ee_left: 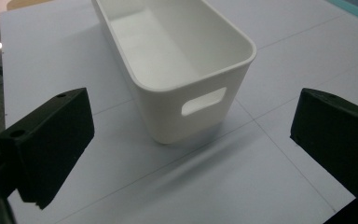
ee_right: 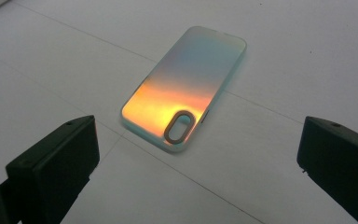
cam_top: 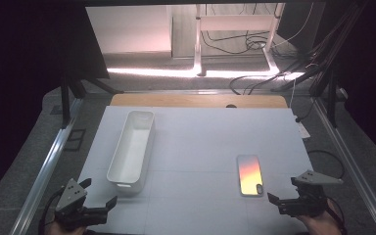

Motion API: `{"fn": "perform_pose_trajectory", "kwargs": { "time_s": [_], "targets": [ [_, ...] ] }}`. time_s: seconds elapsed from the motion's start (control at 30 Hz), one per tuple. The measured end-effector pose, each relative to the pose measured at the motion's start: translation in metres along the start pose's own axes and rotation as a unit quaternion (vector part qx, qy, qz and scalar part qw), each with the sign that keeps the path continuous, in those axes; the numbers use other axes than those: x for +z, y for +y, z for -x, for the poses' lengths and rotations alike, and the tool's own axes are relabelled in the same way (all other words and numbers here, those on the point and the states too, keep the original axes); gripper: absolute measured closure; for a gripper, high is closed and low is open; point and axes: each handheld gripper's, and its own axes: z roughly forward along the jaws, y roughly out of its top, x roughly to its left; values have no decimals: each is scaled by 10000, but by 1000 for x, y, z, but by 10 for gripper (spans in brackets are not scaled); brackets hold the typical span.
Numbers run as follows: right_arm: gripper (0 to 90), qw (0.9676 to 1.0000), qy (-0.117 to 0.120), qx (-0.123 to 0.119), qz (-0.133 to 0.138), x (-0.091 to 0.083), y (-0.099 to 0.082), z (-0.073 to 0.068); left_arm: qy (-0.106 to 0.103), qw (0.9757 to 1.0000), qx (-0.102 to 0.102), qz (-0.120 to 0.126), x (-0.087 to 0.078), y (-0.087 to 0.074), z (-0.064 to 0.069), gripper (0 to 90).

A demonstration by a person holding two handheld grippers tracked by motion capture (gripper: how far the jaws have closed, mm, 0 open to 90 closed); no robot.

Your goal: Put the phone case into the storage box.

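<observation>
A long white plastic bin point(cam_top: 132, 147) stands empty on the left half of the white mat point(cam_top: 200, 127), with a handle slot in its near end wall point(ee_left: 204, 101). An iridescent orange-to-blue phone case point(cam_top: 250, 175) lies flat on the right half, its camera cut-out point(ee_right: 179, 126) at the near end. My left gripper point(cam_top: 98, 192) is open just in front of the bin's near end, apart from it. My right gripper point(cam_top: 284, 190) hovers open just right of and in front of the case, holding nothing.
A wooden table edge point(cam_top: 196, 100) shows behind the mat. Metal rails point(cam_top: 46, 166) run along both sides of the table. Cables point(cam_top: 254, 44) and a white frame stand on the floor beyond. Bare mat lies between bin and case.
</observation>
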Motion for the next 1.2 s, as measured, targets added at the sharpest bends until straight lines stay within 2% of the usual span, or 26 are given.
{"fn": "perform_pose_trajectory", "kwargs": {
  "time_s": [0.13,0.4,0.67,0.87,1.2],
  "targets": [
    [0,10000,18,-41,-51,3,1,-2,-24,10000,-45,39,-1,0,-1,1],
    [0,9999,-23,-55,-144,4,4,-2,-23,10000,46,28,0,0,1,1],
    [0,9998,6,164,-130,10,10,2,-9,10000,88,14,0,0,2,1],
    [0,9999,-76,9,-145,13,14,4,-29,10000,72,21,0,0,1,1],
    [0,9997,-82,-1,-221,19,19,5,-27,10000,36,20,0,0,1,1]
  ]
}}
